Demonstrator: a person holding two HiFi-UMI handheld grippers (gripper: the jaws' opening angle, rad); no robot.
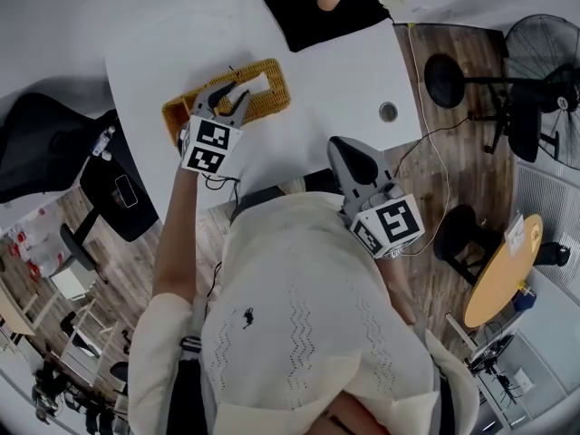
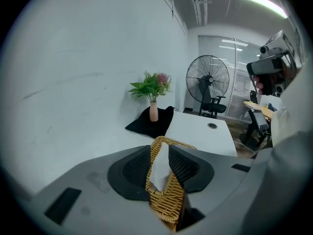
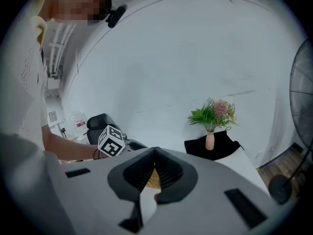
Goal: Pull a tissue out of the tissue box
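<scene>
White paper tissue (image 2: 161,169) stands up from the woven yellow wicker tissue box (image 2: 164,203) on the white table (image 1: 335,71). Your left gripper (image 2: 160,145) straddles it, jaws spread, likely lining up the pinch. Your right gripper (image 3: 154,148) is pressed together, empty, parked clear.

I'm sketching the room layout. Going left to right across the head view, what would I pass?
Black office chair → wicker tissue box → round cable hole → standing fan.
</scene>
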